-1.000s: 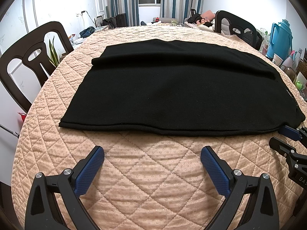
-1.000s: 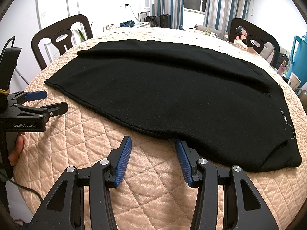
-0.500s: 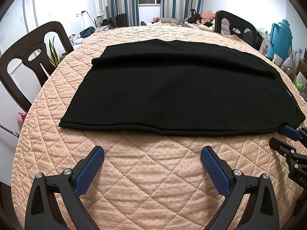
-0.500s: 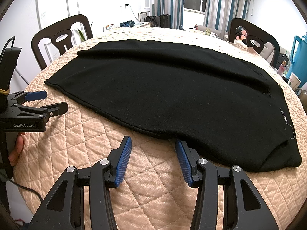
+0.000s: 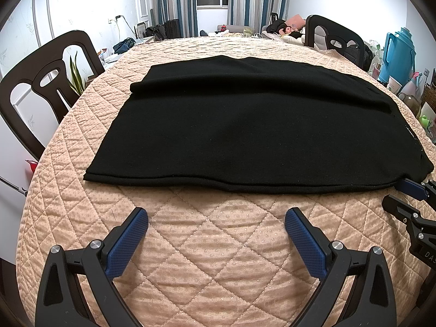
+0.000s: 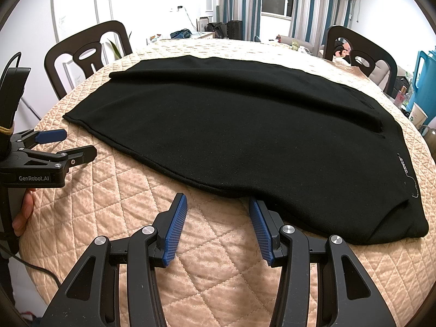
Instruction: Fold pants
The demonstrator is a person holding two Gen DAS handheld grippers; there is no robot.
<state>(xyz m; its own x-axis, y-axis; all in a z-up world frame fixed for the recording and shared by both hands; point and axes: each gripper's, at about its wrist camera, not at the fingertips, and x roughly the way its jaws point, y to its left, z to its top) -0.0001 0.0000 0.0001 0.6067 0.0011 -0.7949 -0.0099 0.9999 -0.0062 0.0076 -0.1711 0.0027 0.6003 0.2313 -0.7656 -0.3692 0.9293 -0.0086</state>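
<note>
Your black knit pants (image 5: pixel 253 130) lie flat across the round table under its peach quilted cover (image 5: pixel 218 245), near hem running left to right. Your left gripper (image 5: pixel 216 229) hovers short of that hem, jaws spread wide over bare quilt. Your right gripper (image 6: pixel 218 215) has jaws apart too — one fingertip (image 6: pixel 256 212) touches the hem's edge (nothing clamped). A small white label (image 6: pixel 403 166) sits near the waist end, lettering too small to read; "GenRobot.AI" marks the left gripper's body.
</note>
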